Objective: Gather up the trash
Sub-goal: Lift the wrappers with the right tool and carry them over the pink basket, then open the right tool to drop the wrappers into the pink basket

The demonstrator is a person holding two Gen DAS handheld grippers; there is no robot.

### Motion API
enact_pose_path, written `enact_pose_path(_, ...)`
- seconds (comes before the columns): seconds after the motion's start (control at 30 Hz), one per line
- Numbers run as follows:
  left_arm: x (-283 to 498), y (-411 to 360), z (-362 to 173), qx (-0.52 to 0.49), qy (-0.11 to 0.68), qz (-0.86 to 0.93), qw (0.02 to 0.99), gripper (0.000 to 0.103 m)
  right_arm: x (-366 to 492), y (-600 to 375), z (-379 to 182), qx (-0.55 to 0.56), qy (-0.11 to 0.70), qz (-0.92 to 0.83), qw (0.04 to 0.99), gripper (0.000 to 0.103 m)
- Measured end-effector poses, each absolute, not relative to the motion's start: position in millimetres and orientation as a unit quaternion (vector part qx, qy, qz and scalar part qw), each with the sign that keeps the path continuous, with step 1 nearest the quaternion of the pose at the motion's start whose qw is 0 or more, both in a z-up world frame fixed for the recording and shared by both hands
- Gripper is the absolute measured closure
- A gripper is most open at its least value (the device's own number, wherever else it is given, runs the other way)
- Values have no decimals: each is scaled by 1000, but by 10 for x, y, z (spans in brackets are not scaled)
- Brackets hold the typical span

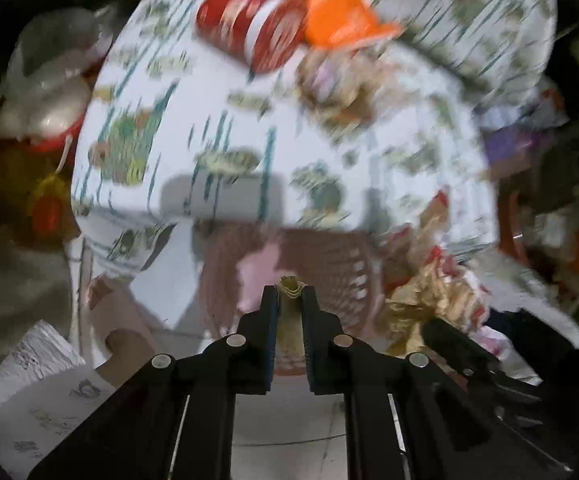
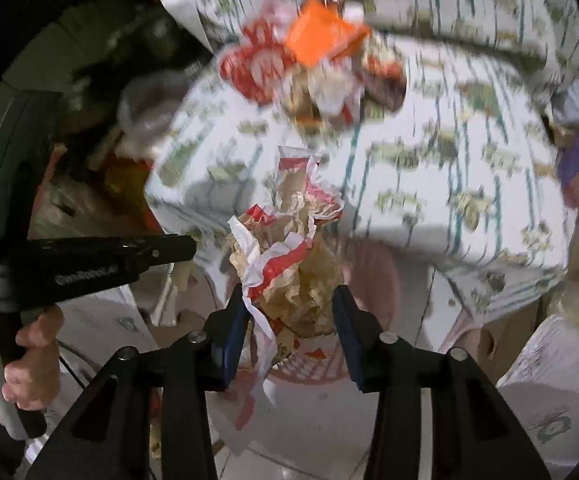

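My left gripper [image 1: 289,291] is shut on a thin yellow-brown paper scrap [image 1: 289,314] that stands up between the pads. Under it sits a pink perforated basket [image 1: 341,276] beside the table's near edge. In the right wrist view my right gripper [image 2: 289,292] is shut on a crumpled red, white and brown wrapper [image 2: 289,248] above the same basket [image 2: 377,276]. That bundle also shows in the left wrist view as the wrapper [image 1: 429,292]. At the table's far side lies a trash pile: red-white wrappers [image 1: 253,28] and an orange packet [image 1: 341,12]. Both views are blurred.
A white cloth with green and teal prints covers the table [image 1: 209,100]. Clear plastic bags [image 1: 49,80] and red items crowd its left side, a purple object [image 1: 509,144] its right. A hand [image 2: 29,344] holds the left gripper's handle. Pale floor tiles [image 1: 289,420] lie below.
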State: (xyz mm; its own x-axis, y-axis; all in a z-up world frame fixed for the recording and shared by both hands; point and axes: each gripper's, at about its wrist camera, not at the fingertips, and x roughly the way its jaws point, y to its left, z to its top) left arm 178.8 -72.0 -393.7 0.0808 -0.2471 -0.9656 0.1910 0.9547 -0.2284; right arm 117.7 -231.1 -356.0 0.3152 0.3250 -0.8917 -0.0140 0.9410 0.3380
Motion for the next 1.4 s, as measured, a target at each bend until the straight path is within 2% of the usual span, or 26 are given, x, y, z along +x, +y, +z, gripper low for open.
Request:
enact_pose_path(0.2, 1841, -792, -4257, -13, 679, -134, 722, 90, 1225, -2298, -3907, 132, 616, 92, 771, 59)
enact_pose_path(0.23, 1849, -803, -4254, -6, 676, -133, 725, 89, 1224, -2312, -3908, 132, 615, 91, 772, 55)
enact_pose_path(0.3, 1859, -812, -4240, -8, 673, -139, 726, 74, 1218, -2345, -3883, 135, 610, 91, 776, 45)
enact_pose_path(0.33, 1863, -799, -4219, -16, 671, -140, 728, 60, 1221, -2352, -3864, 138, 607, 91, 778, 35)
enact_pose_path(0.37, 1878, -786, -4197, -20, 668, -137, 731, 51, 1214, -2370, -3838, 142, 601, 91, 781, 34)
enact_pose_path(0.53, 2006, -687, -3941, -15, 632, -111, 767, 40, 1259, -2318, -3763, 129, 590, 86, 793, 32)
enact_pose_path(0.6, 2065, -625, -3803, -11, 610, -94, 787, 39, 1261, -2304, -3740, 122, 584, 82, 798, 32)
enact_pose_path(0.67, 2106, -557, -3689, -2, 590, -81, 803, 34, 1268, -2303, -3714, 117, 579, 79, 803, 32)
enact_pose_path(0.83, 2130, -395, -3359, -1, 510, -55, 858, 32, 1281, -2350, -3571, 114, 549, 67, 825, 31)
enact_pose_path(0.97, 2163, -237, -3183, -40, 483, -48, 873, 25, 1288, -2413, -3380, 131, 513, 59, 846, 24)
enact_pose_path(1.03, 2179, -201, -3164, -38, 487, -35, 872, 16, 1290, -2434, -3302, 133, 495, 50, 857, 21)
enact_pose_path(1.2, 2286, 5, -3320, -80, 528, -5, 846, 15, 1318, -2453, -3162, 127, 466, 35, 875, 14)
enact_pose_path(1.33, 2264, 26, -3282, -73, 517, 6, 853, 15, 1333, -2480, -3078, 117, 450, 29, 885, 4)
enact_pose_path(1.4, 2248, -12, -3211, -54, 503, 8, 863, 15, 1337, -2507, -3045, 116, 445, 29, 888, 4)
